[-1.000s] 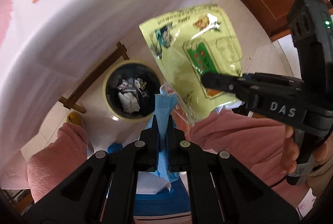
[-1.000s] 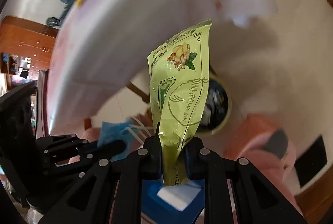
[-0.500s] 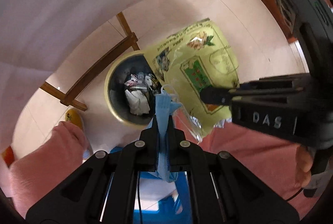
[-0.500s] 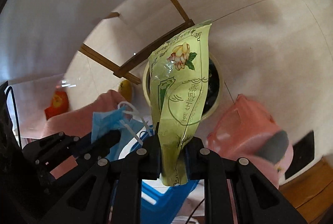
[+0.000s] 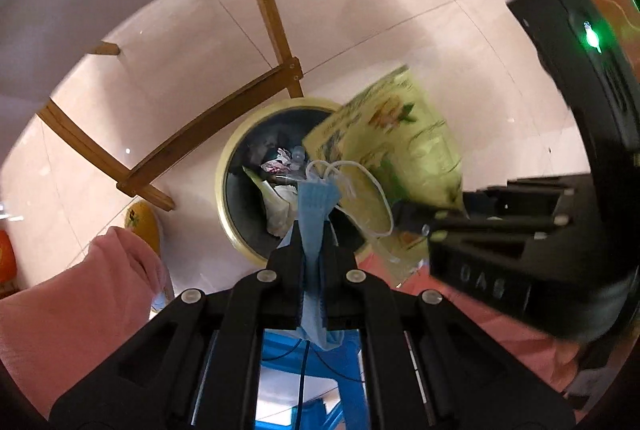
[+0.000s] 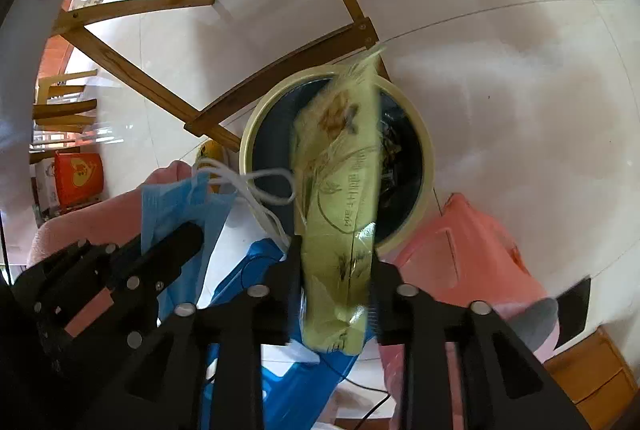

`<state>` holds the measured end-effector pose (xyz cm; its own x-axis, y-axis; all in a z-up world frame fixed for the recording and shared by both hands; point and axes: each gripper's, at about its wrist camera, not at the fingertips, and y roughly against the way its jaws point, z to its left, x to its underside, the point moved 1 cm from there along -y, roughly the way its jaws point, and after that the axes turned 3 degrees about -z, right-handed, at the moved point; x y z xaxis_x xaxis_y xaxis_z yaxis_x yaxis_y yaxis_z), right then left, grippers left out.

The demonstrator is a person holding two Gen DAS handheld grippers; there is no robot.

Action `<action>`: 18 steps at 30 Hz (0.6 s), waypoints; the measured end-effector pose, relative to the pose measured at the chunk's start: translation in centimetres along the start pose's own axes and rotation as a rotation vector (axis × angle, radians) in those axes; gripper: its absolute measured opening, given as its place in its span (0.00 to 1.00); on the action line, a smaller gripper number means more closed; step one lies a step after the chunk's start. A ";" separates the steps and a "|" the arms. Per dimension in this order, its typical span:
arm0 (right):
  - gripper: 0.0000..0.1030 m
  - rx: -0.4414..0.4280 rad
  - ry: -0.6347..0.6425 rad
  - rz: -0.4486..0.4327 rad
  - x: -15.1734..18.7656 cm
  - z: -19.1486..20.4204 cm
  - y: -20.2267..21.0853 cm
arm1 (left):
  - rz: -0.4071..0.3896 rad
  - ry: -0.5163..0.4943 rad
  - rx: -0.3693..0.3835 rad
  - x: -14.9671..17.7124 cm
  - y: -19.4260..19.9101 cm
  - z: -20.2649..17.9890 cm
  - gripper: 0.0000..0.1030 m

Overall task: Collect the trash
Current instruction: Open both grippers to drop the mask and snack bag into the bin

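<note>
Hovering over one yellow-rimmed bin (image 6: pixel 425 150): left gripper (image 5: pixel 313 230) clamping one blue mask (image 5: pixel 316 206); right gripper (image 6: pixel 334 250) fingers opening, one green wrapper (image 6: pixel 340 182) between, probably slipping free.

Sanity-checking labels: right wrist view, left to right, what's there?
Orange box → left gripper pinching blue face mask → yellow snack bag between opening right gripper jaws, over trash bin.

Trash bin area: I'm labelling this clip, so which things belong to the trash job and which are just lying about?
Job:
- blue face mask, pinched in the left gripper
- yellow snack bag, between the opening right gripper jaws
- trash bin

Lying about:
- wooden frame
- orange box
</note>
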<state>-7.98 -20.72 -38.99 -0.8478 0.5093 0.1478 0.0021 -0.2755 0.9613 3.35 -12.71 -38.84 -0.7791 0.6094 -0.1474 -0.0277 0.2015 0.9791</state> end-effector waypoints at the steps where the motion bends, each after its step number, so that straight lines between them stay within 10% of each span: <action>1: 0.35 0.000 0.003 -0.004 -0.3 0.2 -0.4 | 0.001 0.006 0.003 -0.2 -0.2 0.1 0.02; 11: 0.55 0.028 -0.008 -0.040 -1.6 -0.1 -0.7 | 0.076 0.055 0.019 -0.8 -2.8 2.0 0.12; 16: 0.55 0.049 0.018 -0.060 -1.4 0.0 -0.2 | 0.069 0.063 0.006 -0.1 -2.7 2.5 0.74; 18: 0.55 0.055 0.026 -0.063 -1.3 0.0 -0.3 | 0.060 0.059 0.003 0.1 -2.5 2.4 0.74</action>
<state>-6.87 -21.27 -39.45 -0.8609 0.5022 0.0813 -0.0229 -0.1980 0.9799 4.83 -11.29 -41.60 -0.8148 0.5742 -0.0797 0.0223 0.1684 0.9855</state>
